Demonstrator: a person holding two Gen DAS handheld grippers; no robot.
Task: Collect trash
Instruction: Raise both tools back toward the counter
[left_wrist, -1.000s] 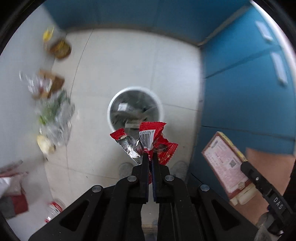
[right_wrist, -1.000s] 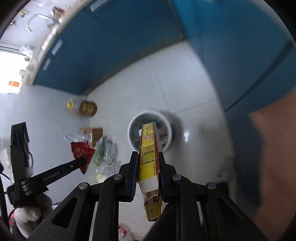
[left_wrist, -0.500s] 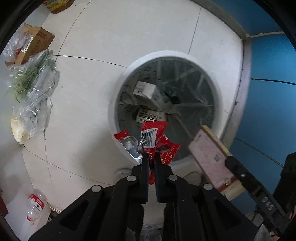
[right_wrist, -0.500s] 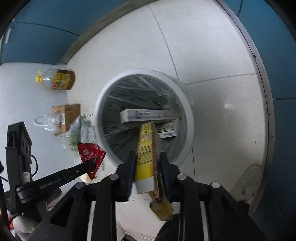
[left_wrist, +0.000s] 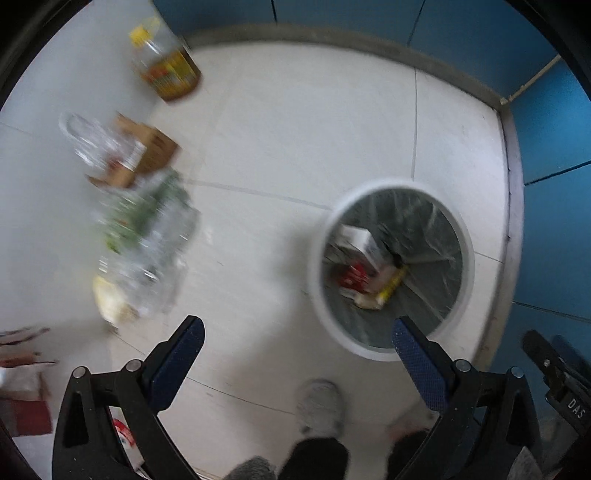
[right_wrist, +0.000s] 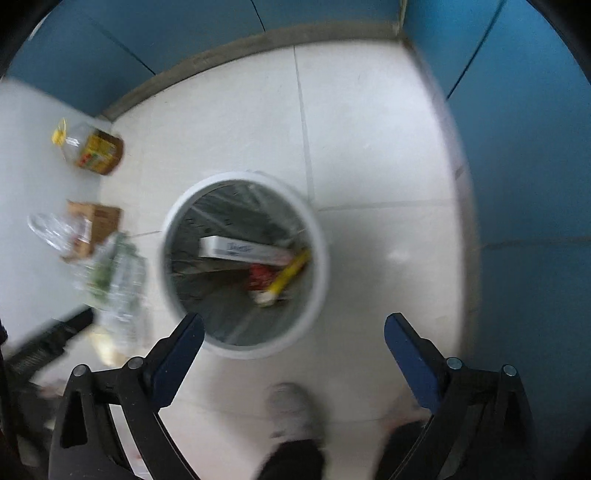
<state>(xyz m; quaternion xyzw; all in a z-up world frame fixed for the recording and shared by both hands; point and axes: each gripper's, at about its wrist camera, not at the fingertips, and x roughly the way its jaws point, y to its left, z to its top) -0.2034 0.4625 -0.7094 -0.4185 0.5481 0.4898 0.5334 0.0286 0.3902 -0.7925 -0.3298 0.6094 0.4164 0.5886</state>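
Note:
A round white trash bin (left_wrist: 317, 258) with a clear liner stands on the tiled floor; it also shows in the right wrist view (right_wrist: 321, 254). Inside lie a red snack wrapper (left_wrist: 352, 277), a yellow carton (left_wrist: 391, 284) and a white box (right_wrist: 240, 249); the wrapper (right_wrist: 260, 277) and carton (right_wrist: 288, 275) show in the right wrist view too. My left gripper (left_wrist: 297, 339) is open and empty, above the floor left of the bin. My right gripper (right_wrist: 293, 334) is open and empty, above the bin's near rim.
By the left wall lie an oil bottle (left_wrist: 166, 62), a cardboard box (left_wrist: 147, 155), a clear plastic bag with greens (left_wrist: 144, 236) and a clear bottle (right_wrist: 55, 229). Blue cabinets (left_wrist: 554, 184) close the back and right. A person's shoe (left_wrist: 319, 406) is below the grippers.
Both grippers have opened. The red wrapper and the yellow carton have dropped from them into the bin. Both grippers have pulled back and up from the bin.

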